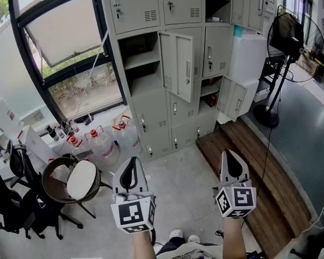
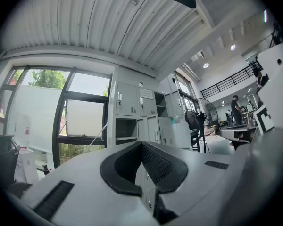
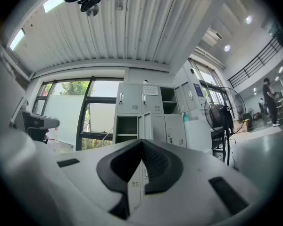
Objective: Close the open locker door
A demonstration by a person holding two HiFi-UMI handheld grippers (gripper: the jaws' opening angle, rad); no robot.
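Observation:
The grey locker bank (image 1: 167,15) stands across the floor from me. One mid-height door (image 1: 179,65) hangs wide open beside its bare shelved compartment (image 1: 141,63). A lower door (image 1: 235,99) at the right also stands open. My left gripper (image 1: 131,162) and right gripper (image 1: 230,155) are held level side by side, well short of the lockers, both shut on nothing. In the left gripper view the shut left gripper (image 2: 142,146) points at the lockers (image 2: 132,119). The right gripper view shows the shut right gripper (image 3: 142,143) below the open door (image 3: 146,126).
A standing fan (image 1: 287,34) and a white cabinet (image 1: 248,58) are at the right of the lockers. Water jugs (image 1: 102,144) sit below the window (image 1: 70,47). A round stool (image 1: 81,179) and office chairs (image 1: 11,198) are at the left. A wooden platform (image 1: 259,182) lies at the right.

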